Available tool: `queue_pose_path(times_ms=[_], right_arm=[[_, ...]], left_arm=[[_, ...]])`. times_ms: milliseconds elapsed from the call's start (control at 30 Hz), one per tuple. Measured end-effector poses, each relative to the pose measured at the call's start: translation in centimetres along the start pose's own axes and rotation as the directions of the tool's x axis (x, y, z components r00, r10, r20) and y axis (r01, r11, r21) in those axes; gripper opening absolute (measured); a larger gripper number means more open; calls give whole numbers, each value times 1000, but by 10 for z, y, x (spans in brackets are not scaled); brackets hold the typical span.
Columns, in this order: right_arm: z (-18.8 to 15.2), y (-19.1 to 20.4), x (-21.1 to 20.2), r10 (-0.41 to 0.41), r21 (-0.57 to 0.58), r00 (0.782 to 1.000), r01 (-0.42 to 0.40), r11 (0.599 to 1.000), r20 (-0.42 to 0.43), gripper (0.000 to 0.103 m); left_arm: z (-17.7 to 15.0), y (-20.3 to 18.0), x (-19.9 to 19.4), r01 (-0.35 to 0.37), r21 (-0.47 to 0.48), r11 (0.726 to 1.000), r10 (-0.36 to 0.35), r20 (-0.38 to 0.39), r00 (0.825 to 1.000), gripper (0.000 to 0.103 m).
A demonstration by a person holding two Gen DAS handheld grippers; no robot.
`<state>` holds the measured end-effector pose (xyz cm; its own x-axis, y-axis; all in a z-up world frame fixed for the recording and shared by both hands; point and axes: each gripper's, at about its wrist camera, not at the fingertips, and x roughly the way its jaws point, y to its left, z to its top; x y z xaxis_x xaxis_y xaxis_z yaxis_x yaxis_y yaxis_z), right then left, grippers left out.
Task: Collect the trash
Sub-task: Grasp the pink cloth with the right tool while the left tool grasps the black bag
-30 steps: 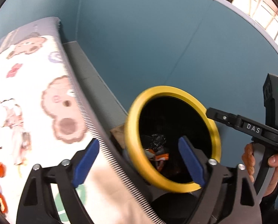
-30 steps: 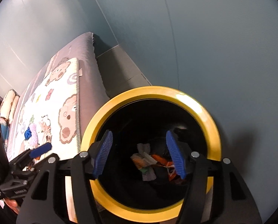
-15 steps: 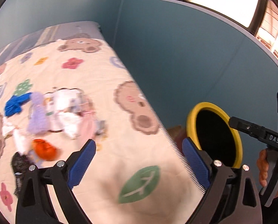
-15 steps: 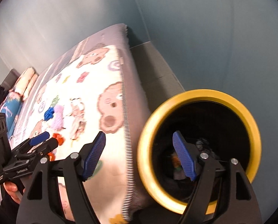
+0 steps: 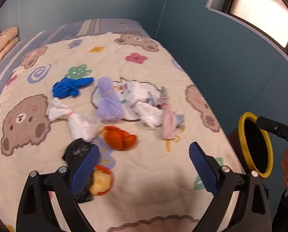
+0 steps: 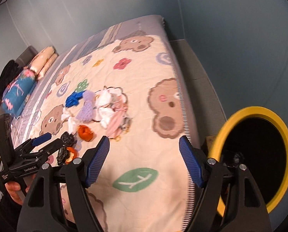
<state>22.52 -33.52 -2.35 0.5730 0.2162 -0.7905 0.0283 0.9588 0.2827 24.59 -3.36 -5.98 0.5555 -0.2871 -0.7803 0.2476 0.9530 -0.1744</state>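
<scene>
Both claws stand spread wide with nothing between their blue pads: the left claw [image 5: 144, 166] hangs over the near part of the bed [image 5: 163, 203], and the right claw [image 6: 144, 162] over the bed's edge, with the yellow-rimmed bin [image 6: 254, 154] just to its right.

Trash lies scattered on the bear-print quilt [image 5: 140, 44] ahead of the left claw. Closest, touching or just under its left pad, are a crumpled black wrapper [image 5: 76, 150] and a piece of orange peel [image 5: 101, 180]. A little further ahead sits a bigger curl of orange peel [image 5: 118, 137], and beyond that white tissues [image 5: 76, 121], a lilac cloth wad [image 5: 108, 102], a blue bag [image 5: 70, 89] and a pink-and-white bundle [image 5: 155, 110].

Several things could go wrong from here. The pieces lie packed close, so a closing claw may catch two at once and drop one on the way to the bin, or pinch a fold of the soft quilt and drag everything with it. The peel looks curved and slick, and may squirt out from between the pads. The tissues are limp and may trail, snagging on neighbours. With both claws aimed at the same small cluster, they may also bump each other. The view is blurred, so exact contacts cannot be told.
</scene>
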Motion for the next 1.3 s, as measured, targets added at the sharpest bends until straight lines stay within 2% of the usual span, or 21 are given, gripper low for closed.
queue_pose_path(times_ms=[300, 500, 833, 1033, 1300], right_arm=[[13, 42, 46, 7, -44, 998, -10, 999, -65, 71], [21, 60, 84, -3, -59, 994, -4, 998, -111, 71], [37, 67, 150, -30, -55, 981, 20, 998, -191, 71], [46, 72, 186, -54, -61, 971, 41, 997, -232, 66], [49, 71, 220, -84, -52, 959, 72, 996, -271, 55]], left_arm=[[-14, 68, 7, -70, -80, 994, 67, -39, 997, 90], [-20, 99, 15, -88, -127, 988, 81, -64, 995, 90], [-33, 121, 39, -89, -140, 986, 73, -113, 991, 90], [-42, 129, 56, -80, -151, 985, 58, -144, 988, 90], [-47, 132, 69, -67, -134, 989, 44, -168, 985, 72]])
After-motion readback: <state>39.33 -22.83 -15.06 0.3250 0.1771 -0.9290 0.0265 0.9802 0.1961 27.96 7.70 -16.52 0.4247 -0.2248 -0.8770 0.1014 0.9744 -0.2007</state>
